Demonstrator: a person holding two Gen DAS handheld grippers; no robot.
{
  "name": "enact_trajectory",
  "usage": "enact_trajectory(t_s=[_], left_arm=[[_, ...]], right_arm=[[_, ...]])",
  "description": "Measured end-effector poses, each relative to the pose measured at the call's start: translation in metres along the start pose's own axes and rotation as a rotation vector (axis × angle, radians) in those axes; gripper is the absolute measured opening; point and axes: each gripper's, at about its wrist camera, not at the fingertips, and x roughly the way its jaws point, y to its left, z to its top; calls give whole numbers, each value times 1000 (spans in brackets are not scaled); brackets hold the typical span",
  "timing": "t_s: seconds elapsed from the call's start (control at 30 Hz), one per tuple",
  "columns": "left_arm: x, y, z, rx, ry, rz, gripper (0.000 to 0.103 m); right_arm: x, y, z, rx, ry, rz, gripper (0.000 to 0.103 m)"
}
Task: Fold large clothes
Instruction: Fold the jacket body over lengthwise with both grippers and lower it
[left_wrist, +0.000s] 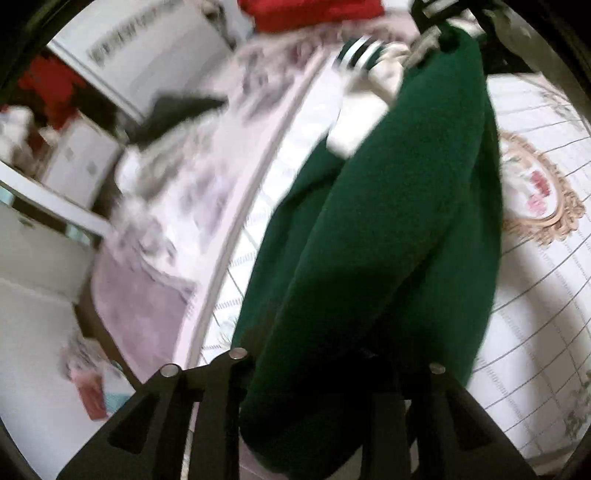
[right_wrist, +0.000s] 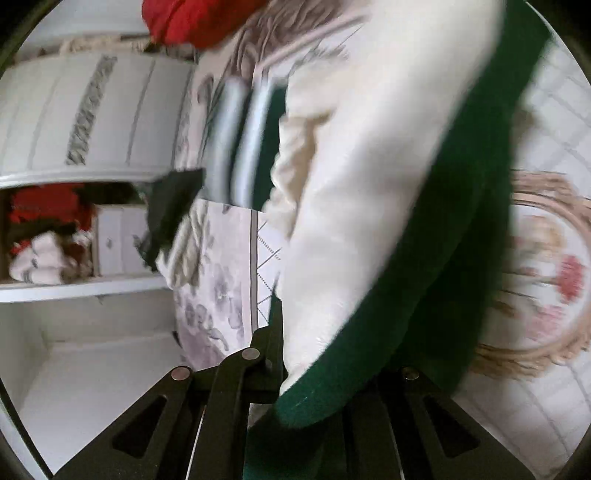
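A dark green jacket (left_wrist: 388, 203) with cream sleeves (right_wrist: 369, 166) and a green-and-white striped cuff (left_wrist: 360, 53) hangs lifted above the bed. In the left wrist view its green cloth runs from my left gripper (left_wrist: 332, 373) at the bottom up to my right gripper (left_wrist: 436, 26) at the top right. Both grippers are shut on the jacket, and the cloth hides their fingertips. In the right wrist view the green hem bunches in my right gripper (right_wrist: 332, 373), with a cream sleeve and the striped cuff (right_wrist: 243, 140) draped ahead. Everything is motion-blurred.
Below lies a white quilted bed cover (left_wrist: 535, 295) with a floral medallion (right_wrist: 554, 280). A pink flowered blanket (left_wrist: 177, 206) lies along its left side. A red cloth (right_wrist: 192, 18) sits at the top. A white cabinet (right_wrist: 74, 110) and shelves with clothes (right_wrist: 44, 236) stand at the left.
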Motion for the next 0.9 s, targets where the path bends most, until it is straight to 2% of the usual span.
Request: enact_trajectory(t_s=[0.07,0.1,0.13,0.17,0.2,0.23,0.27,0.33,0.43,0.53,0.6,0.7,0.77,0.8,0.9], left_arm=[[25,24,-3,-41,56,-54,32],[40,39,-6,-81,84,-101,35],[49,51,-7,-111,101,-129,43],[56,63,-8,-140,116,-149,61],[64,77,-13,-176,131,-174,70],[69,88,-13,-198,137,-189,78],[72,99,-16,-224,143,-200,80],[78,120,-19,-273,168,-223,86],[86,138,-27,-312,205,-239,86],[97,145,-26,-307,234,-250,87],[105,144,-26,-304,243,-255,87],[125,133,-30,-288,273,-247,88],[146,129,-34,-291,309,-232,100],[151,134,-35,-319,323,-249,101],[146,151,-36,-367,348,-271,102]], right_arm=[[53,19,9,-4,61,-48,11],[72,19,8,0,87,-67,19],[96,25,10,9,123,-89,23],[112,24,7,17,136,-103,35],[123,30,6,13,127,-104,53],[127,28,1,7,132,-75,63],[131,34,-2,5,145,-27,76],[127,38,-11,-1,164,71,77],[111,31,-35,16,171,145,77],[110,17,-60,42,162,92,77],[121,14,-71,29,170,20,77],[134,-24,-97,55,220,-117,77],[153,-59,-115,125,276,-184,74],[154,-71,-121,167,281,-168,68],[136,-79,-132,214,251,-68,68]])
